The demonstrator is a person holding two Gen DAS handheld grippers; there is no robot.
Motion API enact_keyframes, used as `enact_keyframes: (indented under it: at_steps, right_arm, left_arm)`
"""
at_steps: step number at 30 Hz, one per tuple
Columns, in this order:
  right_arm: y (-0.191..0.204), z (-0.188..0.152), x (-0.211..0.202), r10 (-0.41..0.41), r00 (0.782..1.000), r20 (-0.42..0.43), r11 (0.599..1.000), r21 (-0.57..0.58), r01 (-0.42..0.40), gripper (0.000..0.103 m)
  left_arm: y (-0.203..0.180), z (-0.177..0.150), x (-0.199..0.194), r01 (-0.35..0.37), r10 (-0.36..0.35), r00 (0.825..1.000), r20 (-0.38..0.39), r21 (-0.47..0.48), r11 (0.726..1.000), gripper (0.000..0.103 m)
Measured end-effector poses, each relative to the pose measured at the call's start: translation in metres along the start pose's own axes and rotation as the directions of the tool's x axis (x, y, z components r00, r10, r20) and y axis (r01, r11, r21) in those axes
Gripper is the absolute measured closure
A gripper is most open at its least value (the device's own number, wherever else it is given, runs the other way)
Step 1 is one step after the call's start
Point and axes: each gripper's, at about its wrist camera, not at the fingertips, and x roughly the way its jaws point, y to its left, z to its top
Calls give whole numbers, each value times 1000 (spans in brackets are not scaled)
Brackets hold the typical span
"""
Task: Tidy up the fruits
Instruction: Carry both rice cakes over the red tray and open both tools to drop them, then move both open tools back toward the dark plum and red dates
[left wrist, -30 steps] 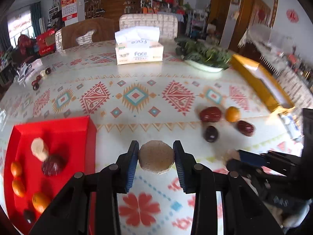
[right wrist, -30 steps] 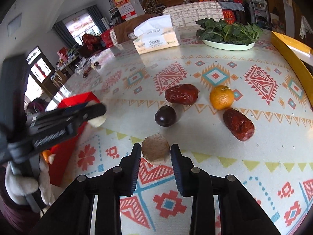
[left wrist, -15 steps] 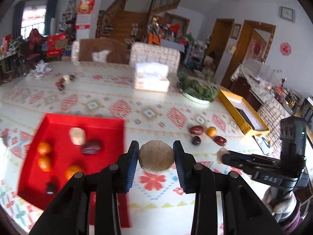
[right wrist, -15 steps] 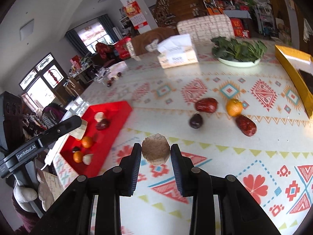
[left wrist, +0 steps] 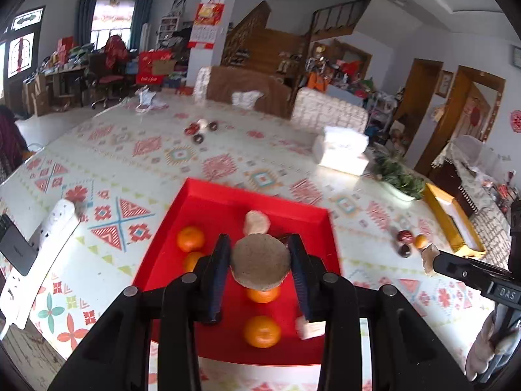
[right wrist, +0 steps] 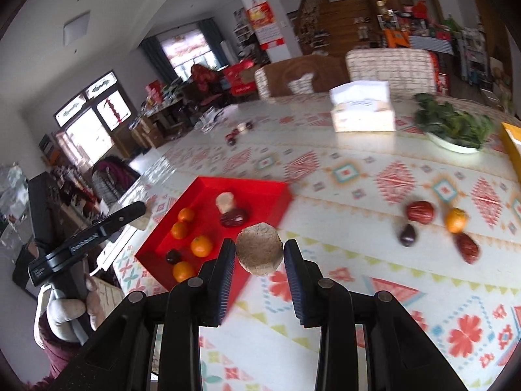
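I had swung both grippers, left gripper [left wrist: 260, 262] and right gripper [right wrist: 259, 254], each clamped on a brown fruit (still unreleased), toward the red tray [left wrist: 211, 195], so drop-off seemed next.

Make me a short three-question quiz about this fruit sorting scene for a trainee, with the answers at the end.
1. True or false: the left gripper is empty.
2. Which is on the table outside the red tray? A) a green apple B) a lone orange C) a banana
3. Fill in: the right gripper holds a round tan ____.

Key:
1. False; it grips a round tan fruit above the red tray.
2. B; it sits beside three dark fruits.
3. Fruit.
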Motion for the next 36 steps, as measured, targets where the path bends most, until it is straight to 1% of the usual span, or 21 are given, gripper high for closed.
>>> enact_keyframes:
  at_steps: [4,8,14,19,23,25,27,28,34,36]
  right_arm:
    - [19,0,39,19,998,-62,999,-25,-21,69]
    - [28,1,74,22,993,-113,999,-38,-27,69]
    - [35,3,112,4,986,-169,998,-56,-14,69]
    - [34,1,137,-7,979,-204,998,-56,-4,69]
    - [33,-1,146,-7,976,-217,998,-56,-5,68]
    - [34,-2,148,1,976,-217,998,-61,-15,68]
    - [32,-3,148,8,977,-211,999,-46,-18,68]
    - [32,-3,149,16,977,-211,999,-38,-24,67]
    - [27,-1,137,37,981,-189,999,-17,-41,61]
    - [25,-1,127,39,985,-169,999,-11,-41,57]
  left_arm:
    - [17,-9,21,-21,20,999,-46,-14,1000,68]
    - [27,-14,37,-31,29,997,-75,-24,999,68]
    - [36,-14,58,-42,38,993,-109,-36,998,68]
    - [33,-12,73,-39,34,991,-126,-31,999,68]
    - [28,-9,79,-34,31,991,-130,-23,999,68]
    - [26,-8,80,-27,25,991,-128,-16,1000,65]
    - [23,-7,79,-18,16,992,-124,-15,1000,54]
    - [22,-7,79,-17,15,992,-122,-15,1000,50]
    - [20,-1,62,0,-3,996,-85,-39,999,47]
    - [18,1,51,5,-8,998,-63,-48,999,43]
